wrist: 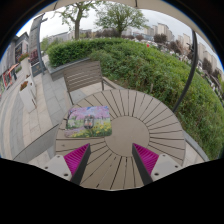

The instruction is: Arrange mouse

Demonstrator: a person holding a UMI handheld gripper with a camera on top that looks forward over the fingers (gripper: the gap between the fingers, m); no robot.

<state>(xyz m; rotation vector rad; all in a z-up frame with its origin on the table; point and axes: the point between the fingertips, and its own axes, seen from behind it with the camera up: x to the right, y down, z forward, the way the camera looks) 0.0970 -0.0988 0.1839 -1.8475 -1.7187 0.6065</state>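
Observation:
A round slatted wooden table (140, 115) lies under and ahead of my fingers. A rectangular mat with a purple and green flower print (89, 121) lies flat on the table, ahead of my left finger. I see no mouse in this view. My gripper (112, 162) hovers over the near part of the table with its magenta pads (78, 158) wide apart. It is open, with only bare table slats between the fingers.
A slatted wooden bench (84, 78) stands just beyond the table. A tall green hedge (150, 62) runs along the right. A paved walkway (25, 110) lies to the left, with trees and buildings far off.

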